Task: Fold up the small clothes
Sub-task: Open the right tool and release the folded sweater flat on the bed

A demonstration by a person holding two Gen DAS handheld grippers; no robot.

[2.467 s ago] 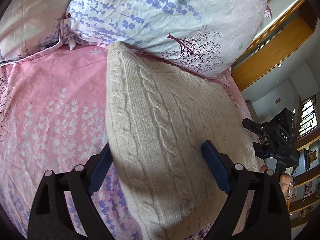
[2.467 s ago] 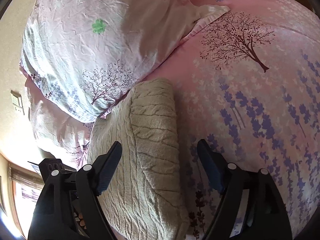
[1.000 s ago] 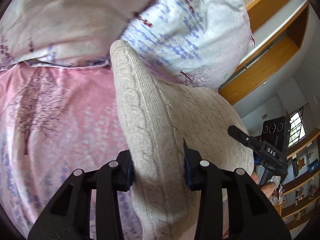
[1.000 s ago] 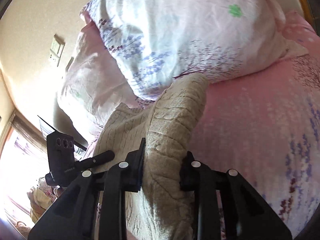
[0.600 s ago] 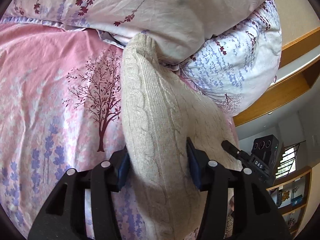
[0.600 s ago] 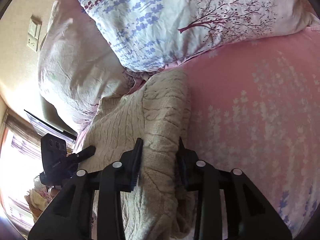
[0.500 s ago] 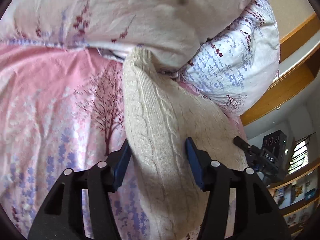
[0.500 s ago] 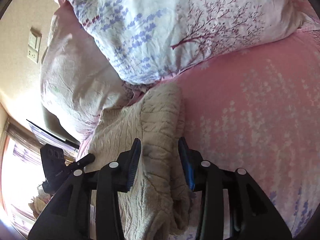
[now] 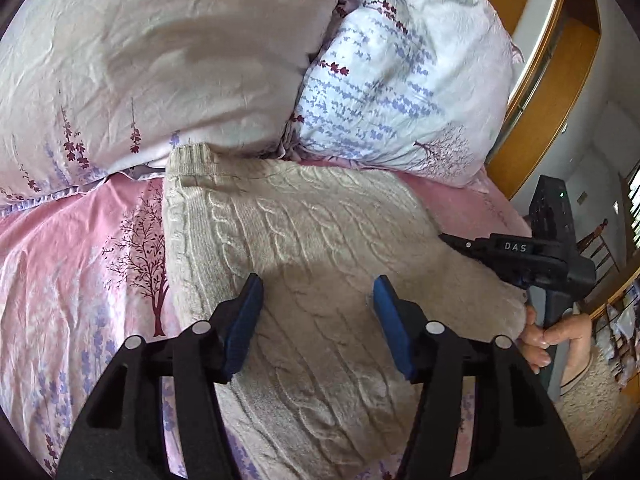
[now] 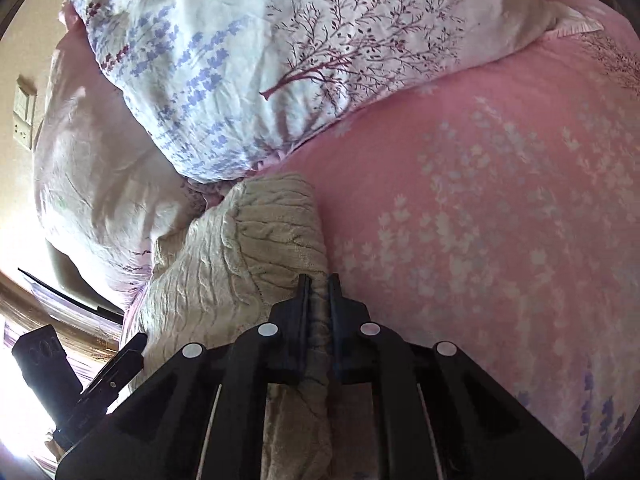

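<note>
Two grippers work one garment. Your right gripper [image 10: 316, 280] is clamped on a thin fold at the right edge of the cable-knit sweater [image 9: 304, 240]; the knit shows pinched between its closed jaws. Your left gripper [image 9: 316, 304] stands with jaws apart, blue pads [image 9: 244, 320] on either side of the knit without pressing it. The sweater lies on the pink bedsheet [image 9: 80, 248], its far end touching the two pillows [image 9: 160, 60].

To do this step well, hold the pinched edge low and taut, take a matching edge with the free gripper before lifting, and carry both sides evenly so the fold line stays straight.

The sweater's long axis appears to run from you toward the pillows, with its ribbed end [image 9: 192, 160] pointing at them.
</note>
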